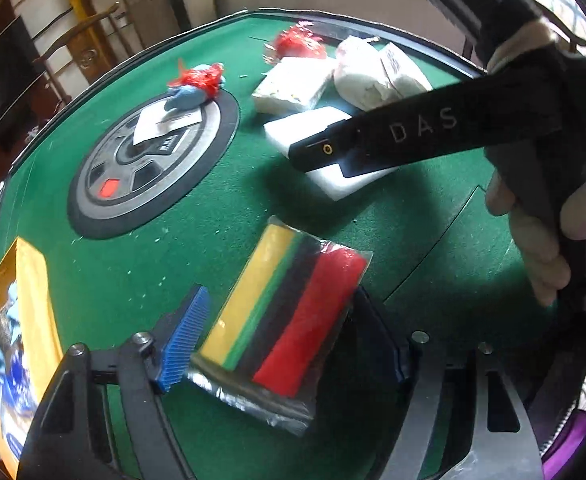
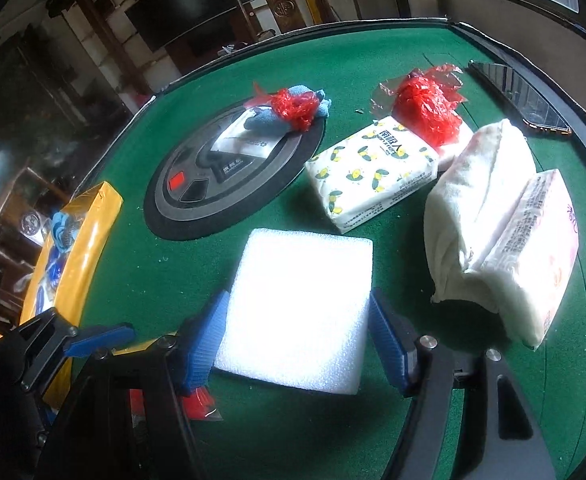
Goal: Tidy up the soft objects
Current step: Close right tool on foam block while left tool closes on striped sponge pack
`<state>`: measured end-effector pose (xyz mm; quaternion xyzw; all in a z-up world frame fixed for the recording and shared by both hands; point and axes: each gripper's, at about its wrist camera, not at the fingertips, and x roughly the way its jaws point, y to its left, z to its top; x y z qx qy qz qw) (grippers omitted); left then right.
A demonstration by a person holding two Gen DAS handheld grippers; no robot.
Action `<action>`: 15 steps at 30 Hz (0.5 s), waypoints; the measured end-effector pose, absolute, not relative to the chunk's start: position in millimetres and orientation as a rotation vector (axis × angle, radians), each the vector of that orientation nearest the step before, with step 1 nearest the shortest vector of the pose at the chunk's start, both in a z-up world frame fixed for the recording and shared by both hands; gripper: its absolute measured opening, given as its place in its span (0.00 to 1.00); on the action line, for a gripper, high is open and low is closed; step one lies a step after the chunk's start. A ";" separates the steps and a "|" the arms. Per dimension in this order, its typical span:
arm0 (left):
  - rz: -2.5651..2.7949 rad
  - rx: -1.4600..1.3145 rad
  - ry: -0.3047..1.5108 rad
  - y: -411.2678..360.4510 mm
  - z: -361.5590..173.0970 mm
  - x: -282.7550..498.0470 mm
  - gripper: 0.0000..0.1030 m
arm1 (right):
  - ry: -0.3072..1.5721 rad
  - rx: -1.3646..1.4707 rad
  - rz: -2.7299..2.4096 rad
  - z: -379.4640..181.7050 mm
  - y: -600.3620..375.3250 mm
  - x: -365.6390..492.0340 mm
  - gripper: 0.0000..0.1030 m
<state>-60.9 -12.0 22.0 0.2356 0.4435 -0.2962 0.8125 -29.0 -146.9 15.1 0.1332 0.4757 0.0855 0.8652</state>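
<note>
The left gripper (image 1: 281, 344) has its jaws spread around a flat plastic-wrapped pack of yellow, green, black and red sponge strips (image 1: 283, 322) on the green felt tabletop (image 1: 413, 248), pads apparently not pressing. Best to close squarely on its long edges. The right gripper (image 2: 297, 340) likewise straddles a white foam block (image 2: 297, 308), seemingly unpinched. Far left of both lies a yellow tray (image 2: 73, 248) holding blue items.

Yellow box (image 1: 33, 280) cut off at left edge.
</note>
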 end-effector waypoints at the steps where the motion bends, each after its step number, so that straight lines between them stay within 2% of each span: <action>1: -0.643 0.488 0.929 -12.9 22.8 -59.1 0.76 | 0.996 0.274 0.177 15.1 -145.9 -29.0 0.62; 4: -0.628 0.448 0.939 -15.8 20.6 -56.3 0.77 | 0.994 0.273 0.176 14.0 -144.8 -27.3 0.62; 6: -0.621 0.404 0.964 -14.5 20.3 -55.3 0.63 | 0.992 0.275 0.176 13.8 -144.9 -27.1 0.62; 7: -0.639 0.383 0.973 -13.9 20.6 -56.0 0.47 | 0.991 0.273 0.176 13.4 -144.8 -26.9 0.62; 8: -0.650 0.368 0.979 -13.5 21.7 -58.0 0.44 | 0.989 0.270 0.174 13.2 -144.5 -26.8 0.62; 11: -0.616 0.388 0.950 -14.7 23.9 -67.4 0.41 | 0.983 0.249 0.167 12.7 -141.7 -27.1 0.62; 15: -0.601 0.304 0.942 -2.2 31.8 -67.0 0.40 | 0.971 0.234 0.156 12.4 -139.2 -27.6 0.62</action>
